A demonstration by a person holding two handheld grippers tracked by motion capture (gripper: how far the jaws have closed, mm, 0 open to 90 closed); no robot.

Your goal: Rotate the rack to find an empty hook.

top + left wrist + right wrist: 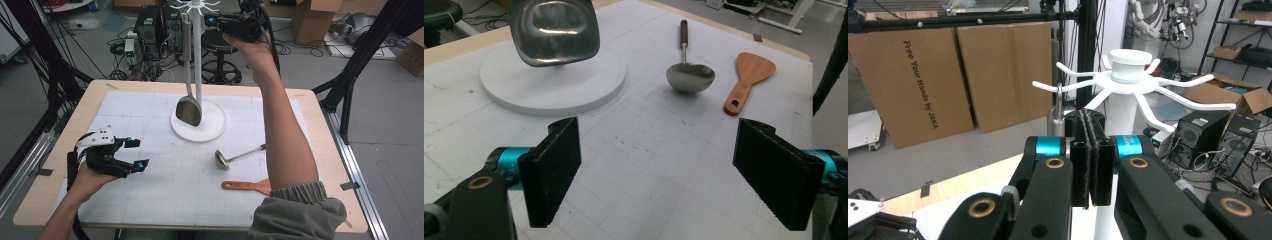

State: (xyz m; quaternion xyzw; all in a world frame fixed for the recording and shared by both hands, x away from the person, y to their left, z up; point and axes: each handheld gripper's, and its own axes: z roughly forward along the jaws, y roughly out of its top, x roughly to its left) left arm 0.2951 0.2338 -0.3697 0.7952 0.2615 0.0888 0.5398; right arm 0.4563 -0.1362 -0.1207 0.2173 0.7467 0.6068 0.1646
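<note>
Left gripper (137, 153) sat low over the mat (150, 200) at roughly 8 o'clock from the rack base (212, 127), jaws spread wide with nothing between them. In the left gripper view its pads (551, 170) framed bare grid only. Rack (198, 60) stood at about 12 o'clock of the mat. 1 steel spatula (189, 110) already hung from a hook, blade dangling just above the base at its 9 o'clock side.

Ladle (223, 159) lay flat on the mat at 5 o'clock from the base, bowl toward the rack, handle running off toward 2 o'clock. Wooden spatula (247, 186) lay just beyond it at 5 o'clock, partly under the right forearm.

Right gripper (210, 21) was up at the rack's top, near the hook crown (1128, 75). Jaws pressed fully together, and nothing showed between them in the right gripper view. Hanging loop of the spatula handle (1058, 107) sat on a hook just ahead of the fingertips, at about 11 o'clock.

My read on progress: 1 of 3 utensils hung, 2 left on the table. Ladle looked like the closer pick for either hand. Neither gripper touched a loose utensil, so the next pickup had not begun.
</note>
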